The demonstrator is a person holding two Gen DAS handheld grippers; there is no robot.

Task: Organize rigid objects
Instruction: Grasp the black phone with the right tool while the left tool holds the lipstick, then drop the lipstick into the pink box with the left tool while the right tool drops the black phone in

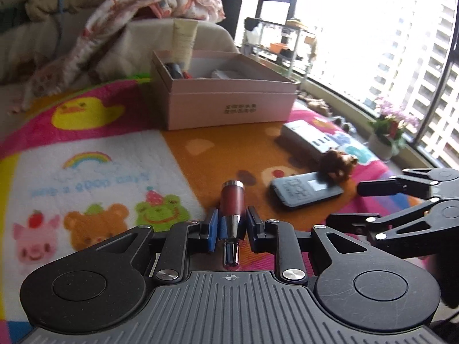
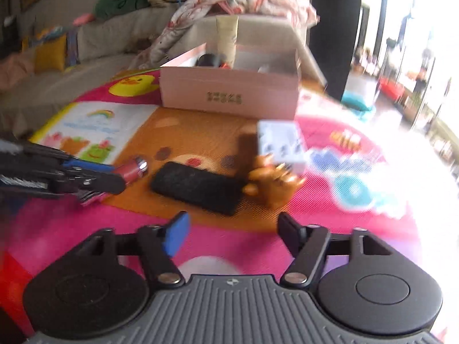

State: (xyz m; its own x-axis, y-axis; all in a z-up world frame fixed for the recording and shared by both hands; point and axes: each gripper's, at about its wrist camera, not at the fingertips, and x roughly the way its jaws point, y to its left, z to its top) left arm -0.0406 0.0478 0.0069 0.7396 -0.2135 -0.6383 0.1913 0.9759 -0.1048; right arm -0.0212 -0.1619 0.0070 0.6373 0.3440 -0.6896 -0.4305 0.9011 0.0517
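My left gripper (image 1: 231,225) is shut on a red lip-gloss tube with silver caps (image 1: 231,205), held just above the mat; it also shows in the right wrist view (image 2: 130,170). My right gripper (image 2: 232,230) is open and empty, hovering over the pink mat short of a dark remote-like device (image 2: 198,187). That device (image 1: 305,190) lies beside a small brown bear figurine (image 1: 340,163), (image 2: 275,182) and a white box (image 1: 308,137), (image 2: 282,144). An open pink box (image 1: 229,97), (image 2: 229,91) holding several items stands behind.
A colourful cartoon play mat (image 1: 94,172) covers the surface. A sofa with a draped floral blanket (image 1: 149,3) lies behind the box. A window ledge with a potted plant (image 1: 391,130) runs along the right.
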